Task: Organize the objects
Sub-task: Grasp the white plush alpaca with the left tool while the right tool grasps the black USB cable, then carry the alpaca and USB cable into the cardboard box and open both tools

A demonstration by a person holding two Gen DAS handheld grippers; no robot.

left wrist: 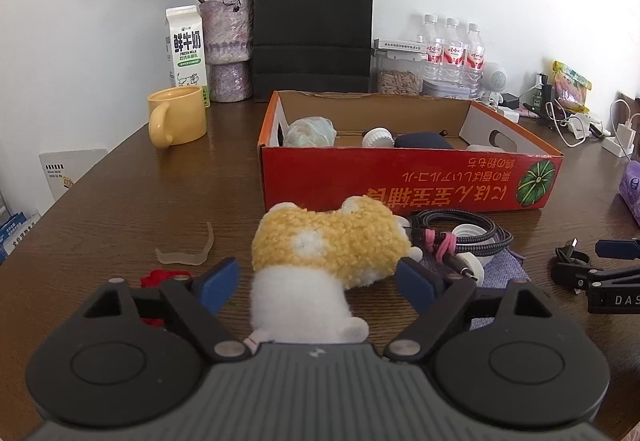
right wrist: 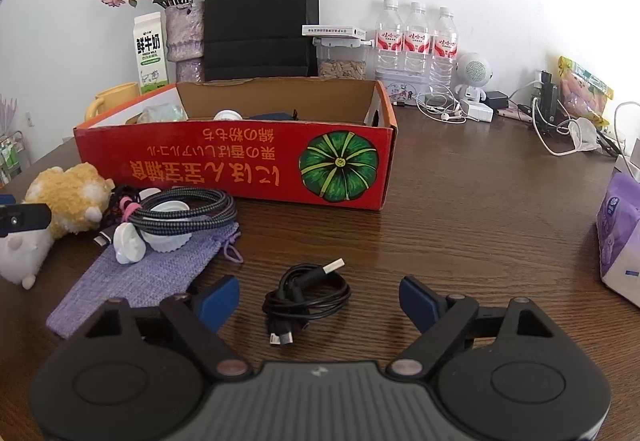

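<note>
A: Left tongs (left wrist: 318, 279) fill the bottom of the left wrist view, spread wide. Between the blue pads lies a plush toy (left wrist: 320, 265), yellow and white, on the brown surface (left wrist: 120, 209). Neither pad presses on it.

B: And at 12 o'clock from the toy?

A: Red cardboard box (left wrist: 400, 177), open-topped, holding a pale bundle, a white cap and a dark pouch. At 3 o'clock of the toy: a braided cable (left wrist: 472, 231) on a purple cloth bag (left wrist: 496, 265).

B: Right wrist view?

A: Right tongs (right wrist: 319, 299) likewise spread apart, gripping nothing. A coiled black USB cable (right wrist: 306, 293) lies on the surface between the pads, touching neither. The box stands at 12 o'clock; the toy and the cloth bag sit at 10 o'clock.

B: Background?

A: Yellow mug (left wrist: 178, 115), milk carton (left wrist: 187, 49), black paper bag (left wrist: 314, 25), three water bottles (left wrist: 452, 45).
</note>
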